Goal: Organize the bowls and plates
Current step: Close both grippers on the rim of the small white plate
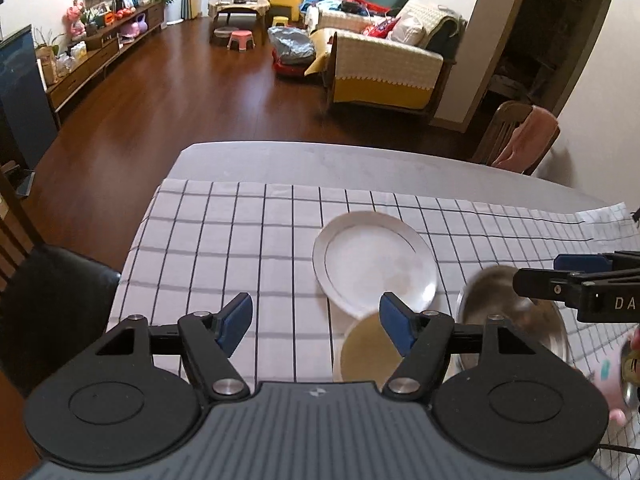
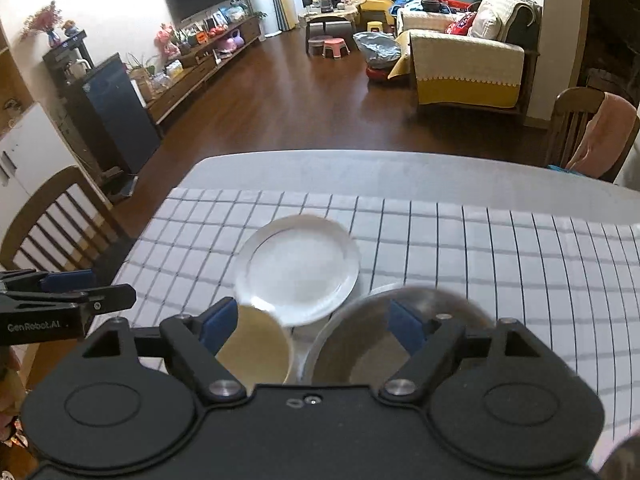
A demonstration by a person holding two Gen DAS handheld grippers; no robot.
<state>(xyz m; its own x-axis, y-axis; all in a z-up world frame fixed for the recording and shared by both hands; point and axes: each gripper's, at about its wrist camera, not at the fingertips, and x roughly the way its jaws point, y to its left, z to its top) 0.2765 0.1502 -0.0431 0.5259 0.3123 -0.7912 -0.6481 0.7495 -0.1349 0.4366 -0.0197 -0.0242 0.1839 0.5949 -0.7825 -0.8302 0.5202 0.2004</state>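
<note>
A white plate lies on the checked tablecloth. Nearer to me, a beige bowl touches its near rim on the left and a steel bowl sits on the right. My left gripper hangs open above the cloth, its right finger over the beige bowl, nothing between the pads. My right gripper is open above both bowls, empty too. Each gripper shows at the edge of the other's view.
Grey table ends ahead, wooden floor beyond. A black chair stands at the left, a slatted wooden chair too. Another chair with pink cloth is far right. A pink toy lies by the steel bowl.
</note>
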